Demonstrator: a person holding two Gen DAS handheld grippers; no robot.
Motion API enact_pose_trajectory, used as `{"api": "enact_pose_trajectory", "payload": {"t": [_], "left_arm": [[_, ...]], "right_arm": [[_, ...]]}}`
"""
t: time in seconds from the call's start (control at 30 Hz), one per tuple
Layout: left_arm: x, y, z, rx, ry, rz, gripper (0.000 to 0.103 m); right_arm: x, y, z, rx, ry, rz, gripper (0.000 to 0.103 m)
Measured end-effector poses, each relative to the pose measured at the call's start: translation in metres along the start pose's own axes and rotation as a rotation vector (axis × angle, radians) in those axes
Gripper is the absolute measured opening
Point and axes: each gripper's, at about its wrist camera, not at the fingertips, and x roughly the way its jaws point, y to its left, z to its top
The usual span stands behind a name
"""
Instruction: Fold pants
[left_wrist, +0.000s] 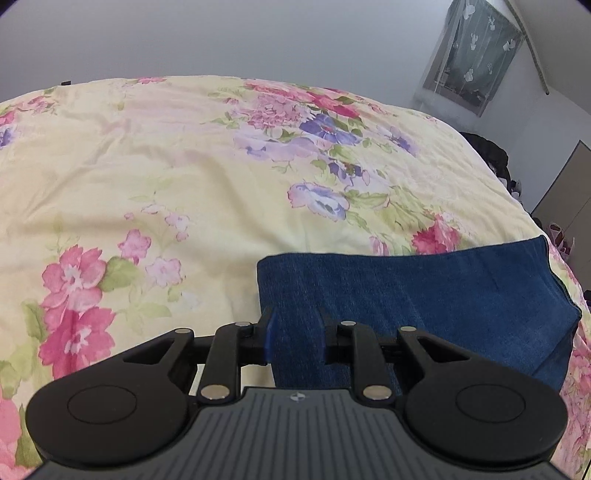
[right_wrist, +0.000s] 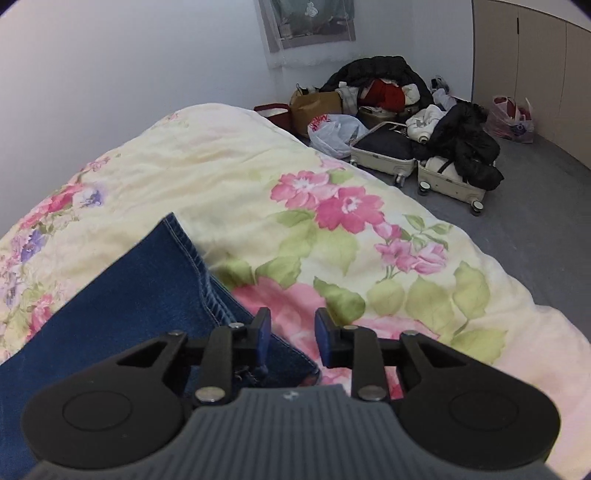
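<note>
The jeans lie on the bed as a compact blue rectangle, thick at the right end where stacked layers show a blunt, doubled edge. That suggests the folding is well along, probably at or near its last fold; whether another fold or only smoothing and squaring of the edges remains cannot be told from here. In the right wrist view the same jeans show a stitched hem or seam running diagonally, with pale double topstitching along it.

The left tool hovers over the near left part of the denim, its blue-padded fingers parted with fabric visible through the gap but nothing pinched. The right tool sits at the seamed edge, likewise spread apart and holding nothing; its left finger is over denim, its right over the bedding.

The denim is mid-blue, finely woven and fairly stiff, holding crisp corners. Beneath it, the floral duvet is soft, pale yellow and lightly rumpled, printed with pink and purple blossoms and green leaves. On the grey floor beyond the bed, open suitcases are heaped with clothes.
</note>
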Motion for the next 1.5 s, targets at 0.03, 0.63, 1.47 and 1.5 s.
{"api": "enact_pose_trajectory", "payload": {"t": [0.03,0.63,1.47,1.5], "left_arm": [[0.005,0.000,0.003,0.005,-0.003,-0.004,0.025],[0.088,0.001,0.017,0.076,0.029,0.090,0.007],[-0.014,-0.039,-0.099,0.157,0.155,-0.030,0.002],[-0.011,-0.040,-0.103,0.162,0.164,-0.027,0.002]], "right_arm": [[-0.001,0.005,0.001,-0.019,-0.009,0.020,0.016],[0.103,0.032,-0.012,-0.123,0.074,-0.076,0.000],[0.024,0.049,-0.065,-0.349,0.049,0.051,0.000],[0.026,0.049,-0.066,-0.346,0.051,0.050,0.000]]}}
